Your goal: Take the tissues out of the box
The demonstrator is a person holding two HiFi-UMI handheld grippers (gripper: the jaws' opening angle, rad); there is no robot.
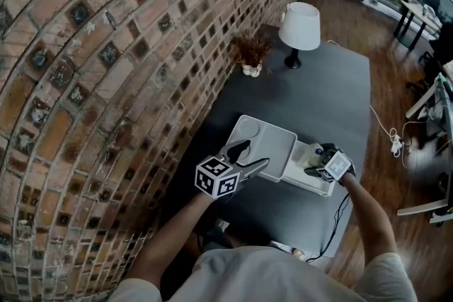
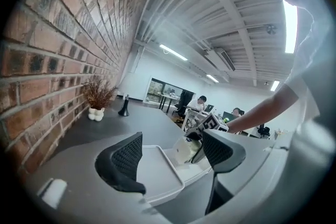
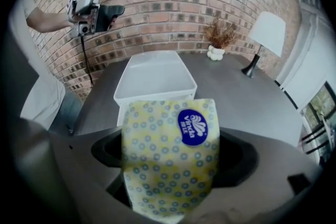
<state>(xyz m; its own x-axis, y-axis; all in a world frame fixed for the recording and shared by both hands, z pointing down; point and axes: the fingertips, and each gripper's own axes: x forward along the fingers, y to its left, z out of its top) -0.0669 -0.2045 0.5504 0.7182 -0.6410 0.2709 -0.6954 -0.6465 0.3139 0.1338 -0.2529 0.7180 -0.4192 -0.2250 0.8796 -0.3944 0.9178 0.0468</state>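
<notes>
While the dark table carries most of the scene along the brick wall, the work sits near its front edge. There a white lid lies flat, overlapping the near side of the open white box.

The tissue pack, yellow with blue rings and a blue label, is held over the box's open top. I cannot tell whether its lower end is clear of the rim. The right gripper has its jaws closed on the pack's soft sides, and the pack fills the space between them. The left gripper hovers over the lid's near corner with its jaws wide apart and nothing between them.

The risks look modest, in my judgement. The wrapper is slick and soft, so a grip on its sides alone could let it slide out during a quick lift. If its lower end is still inside, it could catch the rim and drag the light box along. Nothing holds the box down, since the left gripper grips neither box nor lid.
</notes>
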